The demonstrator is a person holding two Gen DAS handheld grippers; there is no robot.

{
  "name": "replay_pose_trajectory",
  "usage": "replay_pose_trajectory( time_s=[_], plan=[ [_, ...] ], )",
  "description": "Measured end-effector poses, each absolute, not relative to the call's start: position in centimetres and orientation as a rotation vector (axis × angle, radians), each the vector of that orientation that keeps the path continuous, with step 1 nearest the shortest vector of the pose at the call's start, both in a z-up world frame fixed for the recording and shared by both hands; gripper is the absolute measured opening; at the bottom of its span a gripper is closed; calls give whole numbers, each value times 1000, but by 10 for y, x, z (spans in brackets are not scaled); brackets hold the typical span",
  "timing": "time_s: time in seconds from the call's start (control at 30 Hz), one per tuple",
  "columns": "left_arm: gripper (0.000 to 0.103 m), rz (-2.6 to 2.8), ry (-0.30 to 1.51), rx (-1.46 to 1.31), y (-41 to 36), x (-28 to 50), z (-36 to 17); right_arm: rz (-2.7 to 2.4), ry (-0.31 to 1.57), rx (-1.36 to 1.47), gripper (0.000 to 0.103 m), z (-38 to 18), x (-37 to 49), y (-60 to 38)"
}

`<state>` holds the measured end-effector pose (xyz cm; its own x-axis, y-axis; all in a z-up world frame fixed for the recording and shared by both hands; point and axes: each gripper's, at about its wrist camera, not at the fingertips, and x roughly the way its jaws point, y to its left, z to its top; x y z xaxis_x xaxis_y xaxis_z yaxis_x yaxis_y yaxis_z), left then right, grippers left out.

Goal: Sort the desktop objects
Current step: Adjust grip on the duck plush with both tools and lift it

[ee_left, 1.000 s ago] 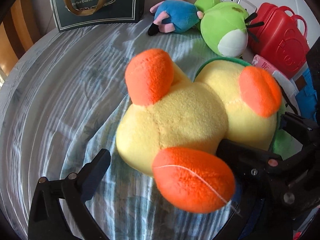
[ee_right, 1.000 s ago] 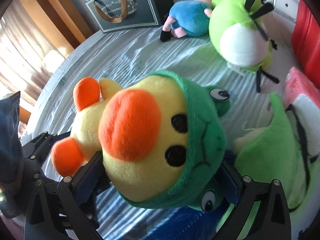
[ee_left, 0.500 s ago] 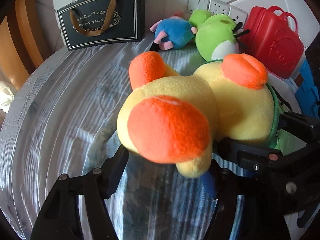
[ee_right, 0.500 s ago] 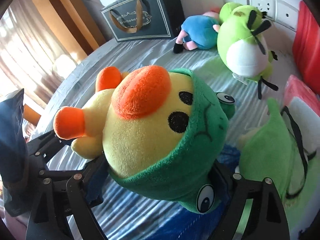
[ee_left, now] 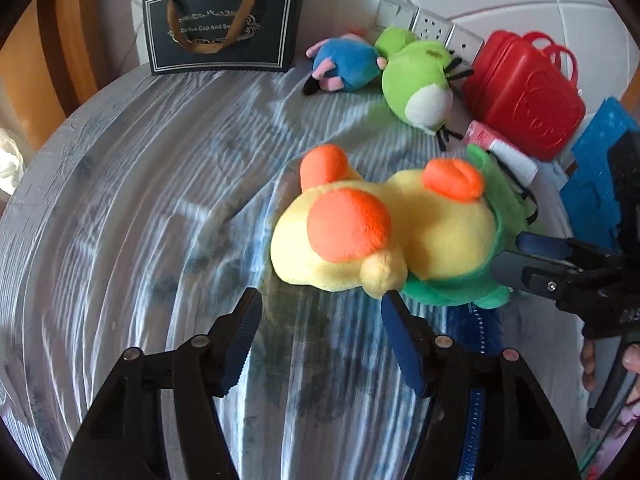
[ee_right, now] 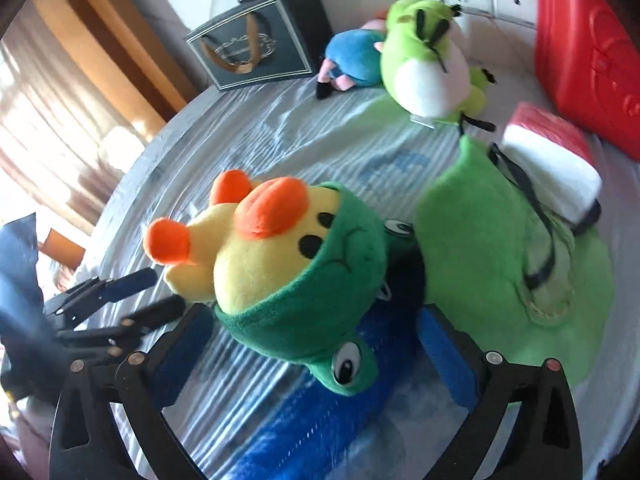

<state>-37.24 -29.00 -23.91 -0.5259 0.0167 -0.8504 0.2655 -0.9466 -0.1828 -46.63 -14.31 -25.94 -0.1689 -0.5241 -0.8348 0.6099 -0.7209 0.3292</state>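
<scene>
A yellow duck plush (ee_left: 400, 232) with orange feet and a green frog hood (ee_right: 304, 292) lies on the striped table cover. My left gripper (ee_left: 320, 304) hovers just short of the duck's rear. Its jaws are closing with nothing between them, and the duck's small tail brushes the right fingertip (ee_left: 394, 304). My right gripper (ee_right: 312, 320) is at the head end, also seen from the left wrist (ee_left: 528, 260). Its jaws are opening, and the hood sits between the fingers with gaps to the pads. In the right wrist view, the left gripper (ee_right: 132, 292) shows at the left.
Along the back wall stand a dark gift bag (ee_left: 224, 28), a blue plush (ee_left: 348, 64), a green plush with a white belly (ee_left: 420, 88) and a red plastic case (ee_left: 524, 88). A green plush bag (ee_right: 500, 248), a pink-white pack (ee_right: 552, 152) and a blue zip pouch (ee_right: 304, 420) lie nearby.
Both grippers have drawn back and up, so the duck looks smaller and farther. The left jaws have narrowed clear of the duck. The right fingers no longer hug the head.
</scene>
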Motion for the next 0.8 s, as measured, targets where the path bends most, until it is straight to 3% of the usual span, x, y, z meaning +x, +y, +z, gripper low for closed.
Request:
replay_pose_trajectory(
  time_s=[0.03, 0.1, 0.17, 0.37, 0.47, 0.7, 0.8],
  plan=[
    [63, -2602, 439, 1426, -290, -372, -232, -1959, 96, 1351, 103, -257, -468, -142],
    [82, -2616, 405, 1407, -289, -377, -224, -1952, 78, 1342, 103, -254, -470, -145],
    [90, -2609, 363, 1432, -287, -393, -226, -1944, 59, 1357, 103, -253, -475, -151],
    [95, -2589, 388, 1582, -290, -437, -259, -1947, 159, 1488, 103, -275, -494, -185],
    [101, -2603, 369, 1584, -295, -442, -261, -1905, 126, 1510, 103, -287, -497, -190],
    [102, -2635, 381, 1639, -304, -442, -272, -1847, -17, 1615, 103, -311, -498, -185],
    [102, -2672, 351, 1640, -301, -439, -274, -1885, 26, 1628, 103, -309, -490, -184]
  ],
)
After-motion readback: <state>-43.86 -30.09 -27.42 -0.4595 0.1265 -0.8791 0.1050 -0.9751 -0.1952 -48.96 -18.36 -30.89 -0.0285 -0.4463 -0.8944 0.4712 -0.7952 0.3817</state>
